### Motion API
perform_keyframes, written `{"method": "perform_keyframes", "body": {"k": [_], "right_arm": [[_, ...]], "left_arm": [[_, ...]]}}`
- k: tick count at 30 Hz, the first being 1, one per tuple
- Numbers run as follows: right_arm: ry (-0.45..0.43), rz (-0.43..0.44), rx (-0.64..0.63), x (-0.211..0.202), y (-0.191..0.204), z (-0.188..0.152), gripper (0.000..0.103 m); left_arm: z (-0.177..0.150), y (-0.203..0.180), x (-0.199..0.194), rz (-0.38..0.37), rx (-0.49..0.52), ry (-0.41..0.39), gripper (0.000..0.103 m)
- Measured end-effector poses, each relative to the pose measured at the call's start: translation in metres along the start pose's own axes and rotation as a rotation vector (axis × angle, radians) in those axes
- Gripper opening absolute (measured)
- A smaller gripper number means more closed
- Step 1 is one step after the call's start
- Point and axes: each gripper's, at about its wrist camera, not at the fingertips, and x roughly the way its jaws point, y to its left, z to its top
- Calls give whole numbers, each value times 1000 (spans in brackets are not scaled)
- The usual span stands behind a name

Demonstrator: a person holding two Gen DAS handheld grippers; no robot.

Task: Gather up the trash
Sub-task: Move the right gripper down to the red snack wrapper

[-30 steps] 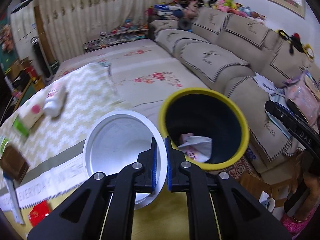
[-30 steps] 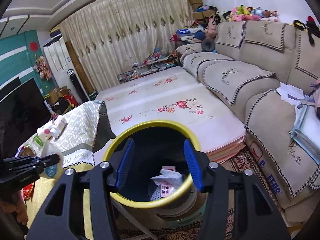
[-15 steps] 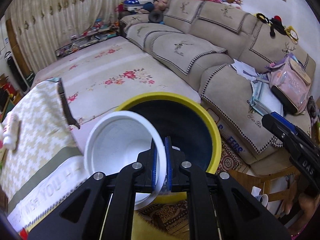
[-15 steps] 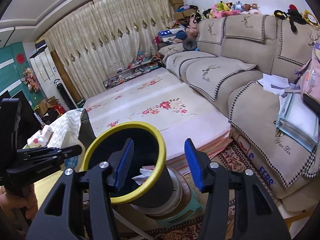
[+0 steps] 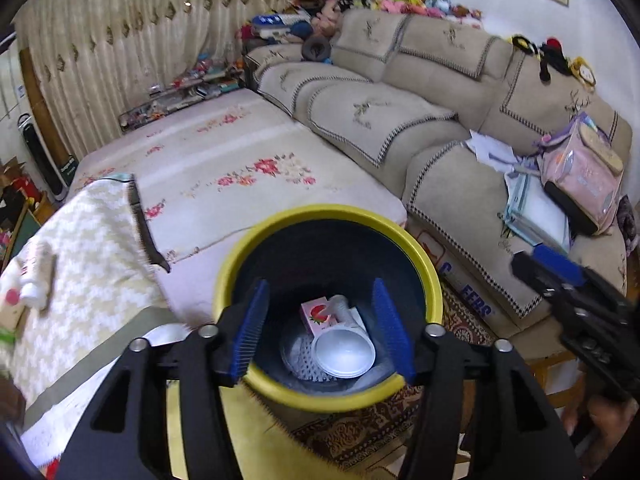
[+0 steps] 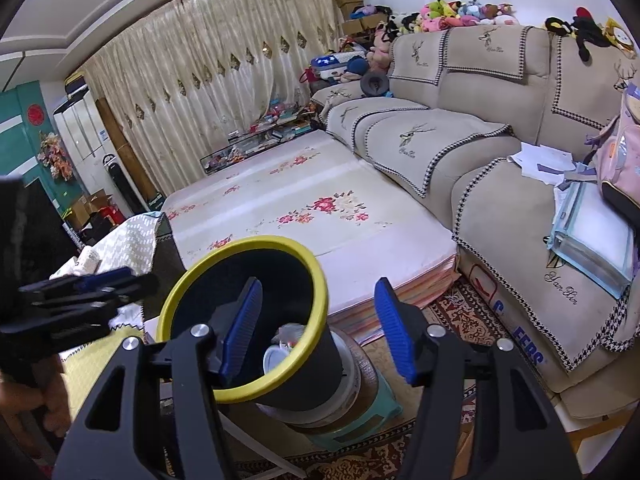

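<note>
A black trash bin with a yellow rim [image 5: 240, 256] stands beside the table; it also shows in the right wrist view [image 6: 182, 284]. A white plastic bowl [image 5: 343, 354] lies inside it, next to a pink carton [image 5: 316, 316] and crumpled paper. My left gripper [image 5: 322, 330] is open and empty, right above the bin's mouth. My right gripper [image 6: 318, 330] is open and empty, to the right of the bin and above it. The right gripper shows at the right edge of the left wrist view [image 5: 560, 280]. The left gripper shows at the left of the right wrist view [image 6: 80, 292].
A table with a cream patterned cloth [image 5: 80, 248] is on the left, with a white bottle [image 5: 36, 280] on it. A floral mattress [image 5: 240, 168] lies beyond the bin. A beige sofa [image 5: 440, 128] with bags and papers runs along the right.
My left gripper moved over the bin, opened and let go of the white bowl, which now lies inside the bin. My right gripper drew off to the right of the bin.
</note>
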Motion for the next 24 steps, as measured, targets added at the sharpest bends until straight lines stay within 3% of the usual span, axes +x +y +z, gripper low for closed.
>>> {"method": "perform_keyframes", "body": {"k": [8, 19, 24], "right_arm": [[40, 67, -72, 8, 46, -10, 57], [114, 197, -254, 12, 151, -37, 60], [145, 261, -341, 10, 203, -54, 60]], "left_arm": [[-41, 47, -81, 65, -90, -90, 87], [-131, 147, -176, 202, -285, -171, 95], [-183, 195, -229, 338, -390, -216, 98]]}}
